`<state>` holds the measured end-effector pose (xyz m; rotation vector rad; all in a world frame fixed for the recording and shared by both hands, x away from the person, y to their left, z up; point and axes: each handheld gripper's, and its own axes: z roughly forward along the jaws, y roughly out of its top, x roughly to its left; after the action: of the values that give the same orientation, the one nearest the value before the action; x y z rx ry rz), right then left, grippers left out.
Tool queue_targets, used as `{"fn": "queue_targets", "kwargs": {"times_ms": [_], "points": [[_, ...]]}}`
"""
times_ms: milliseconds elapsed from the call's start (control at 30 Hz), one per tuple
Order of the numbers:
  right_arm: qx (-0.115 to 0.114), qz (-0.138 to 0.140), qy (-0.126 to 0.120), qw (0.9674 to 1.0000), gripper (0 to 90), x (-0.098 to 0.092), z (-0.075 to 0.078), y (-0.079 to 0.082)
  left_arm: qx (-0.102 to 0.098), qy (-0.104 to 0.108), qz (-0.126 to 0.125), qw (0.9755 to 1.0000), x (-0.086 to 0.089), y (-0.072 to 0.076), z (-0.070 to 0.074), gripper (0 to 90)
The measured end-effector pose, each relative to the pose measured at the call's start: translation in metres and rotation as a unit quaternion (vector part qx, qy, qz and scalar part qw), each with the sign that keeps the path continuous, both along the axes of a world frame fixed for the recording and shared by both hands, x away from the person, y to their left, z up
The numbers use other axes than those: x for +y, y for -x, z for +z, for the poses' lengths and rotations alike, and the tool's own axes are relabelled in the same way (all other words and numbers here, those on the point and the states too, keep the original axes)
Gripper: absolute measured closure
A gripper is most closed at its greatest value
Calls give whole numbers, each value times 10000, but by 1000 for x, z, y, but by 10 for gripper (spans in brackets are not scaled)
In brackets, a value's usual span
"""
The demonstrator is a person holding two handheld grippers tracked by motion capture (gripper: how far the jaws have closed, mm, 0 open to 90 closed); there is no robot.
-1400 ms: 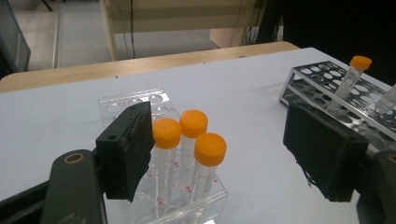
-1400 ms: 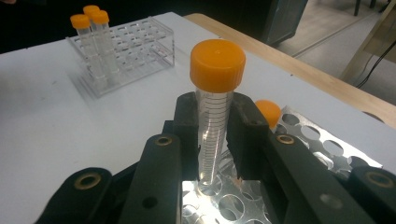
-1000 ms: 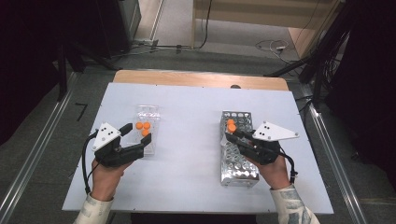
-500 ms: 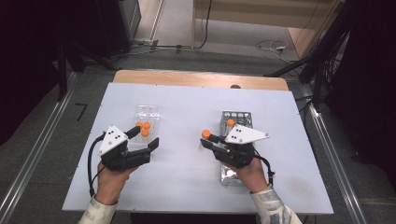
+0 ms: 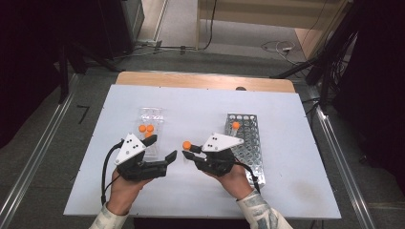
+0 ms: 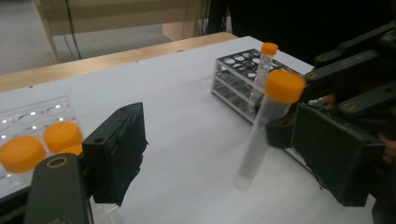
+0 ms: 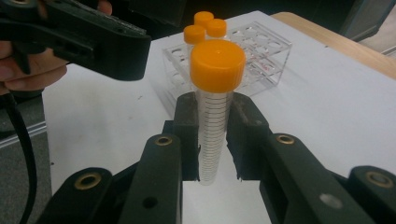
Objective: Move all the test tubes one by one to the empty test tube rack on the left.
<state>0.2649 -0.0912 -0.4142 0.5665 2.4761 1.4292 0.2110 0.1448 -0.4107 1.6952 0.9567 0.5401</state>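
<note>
Orange-capped tube (image 5: 187, 145), from the high view, sits clenched in our right gripper (image 5: 192, 151) above the table (image 5: 286, 191), between clear rack (image 5: 152, 117) and metal rack (image 5: 248, 143). Left gripper view: it stands nearly upright, cap up; our left gripper (image 6: 219, 158) has just been opening, nothing between its jaws. Right gripper view: printed graduation lines, unreadable.

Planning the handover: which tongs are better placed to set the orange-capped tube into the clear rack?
Left. The left tongs stand open beside the clear rack; the right tongs are shut on the tube, farther away.
</note>
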Motion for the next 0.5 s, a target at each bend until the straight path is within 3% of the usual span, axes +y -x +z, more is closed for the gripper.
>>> {"fn": "queue_targets", "kwargs": {"times_ms": [167,333,500], "points": [[-13,94,128,9999,725,14,-7,2,-17,-10,-125,9999,-7,3,0,229],[67,242,136,9996,725,28,-13,4,-33,86,-270,9996,-8,5,-2,392],[91,313,136,9994,725,35,-13,5,-14,66,-215,9997,-6,4,-5,553]]}}
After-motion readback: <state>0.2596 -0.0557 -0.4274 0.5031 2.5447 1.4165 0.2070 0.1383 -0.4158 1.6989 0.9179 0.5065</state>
